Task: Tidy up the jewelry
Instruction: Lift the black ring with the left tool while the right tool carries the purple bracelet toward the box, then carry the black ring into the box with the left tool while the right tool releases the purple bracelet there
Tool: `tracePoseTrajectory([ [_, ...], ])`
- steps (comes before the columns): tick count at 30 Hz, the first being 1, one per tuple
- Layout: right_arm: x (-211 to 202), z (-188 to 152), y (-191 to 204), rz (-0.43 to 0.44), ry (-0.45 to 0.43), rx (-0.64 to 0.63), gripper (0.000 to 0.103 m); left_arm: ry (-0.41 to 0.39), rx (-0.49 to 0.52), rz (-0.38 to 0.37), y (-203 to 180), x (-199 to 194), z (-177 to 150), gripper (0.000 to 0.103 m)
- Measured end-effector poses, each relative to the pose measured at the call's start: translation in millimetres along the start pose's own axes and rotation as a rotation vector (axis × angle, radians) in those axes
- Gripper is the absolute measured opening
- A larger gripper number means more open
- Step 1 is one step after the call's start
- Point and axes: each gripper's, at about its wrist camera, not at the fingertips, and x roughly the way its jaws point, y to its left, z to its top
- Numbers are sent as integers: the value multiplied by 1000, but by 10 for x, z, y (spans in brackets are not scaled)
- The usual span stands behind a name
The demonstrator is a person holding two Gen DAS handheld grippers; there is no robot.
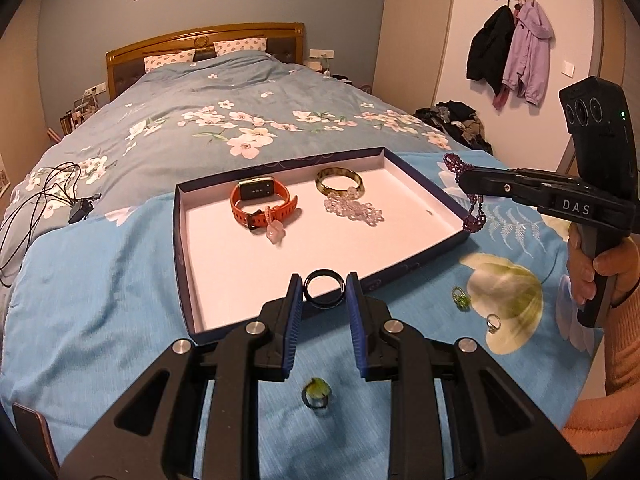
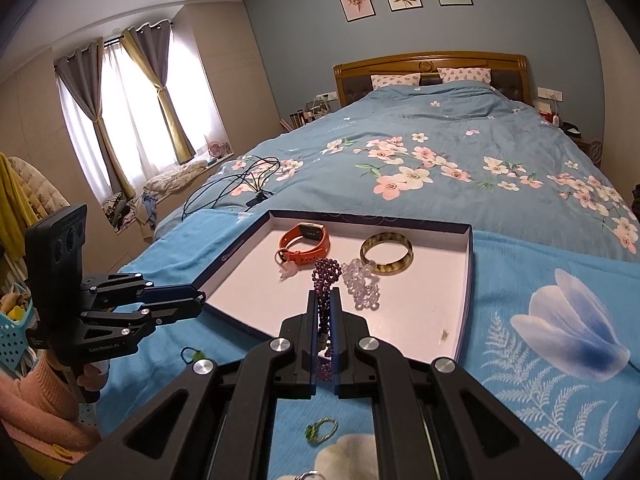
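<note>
Left gripper (image 1: 323, 288) clamped on a black ring (image 1: 323, 289), held over the near rim of the shallow box (image 1: 182, 240). Right gripper (image 2: 325, 300) pinched shut on a purple bead bracelet (image 2: 326, 276), above the box's near edge. Inside: orange smartwatch (image 1: 262, 200), amber bangle (image 1: 340, 182), clear bead bracelet (image 1: 354, 208). Loose on the blue cloth (image 1: 100, 300): green-stone ring (image 1: 316, 394).

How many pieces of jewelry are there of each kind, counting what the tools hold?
Rings: 4 (black ring, green, green, silver)
Bead bracelets: 2 (clear bracelet, purple bracelet)
Bangle: 1
Watch: 1
Pink charm: 1
Total: 9
</note>
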Motion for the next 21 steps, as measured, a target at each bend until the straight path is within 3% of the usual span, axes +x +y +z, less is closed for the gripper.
tracePoseTrajectory([
  [21, 384, 162, -19, -38, 50, -63, 4, 26, -25, 27, 142, 331, 210, 22],
])
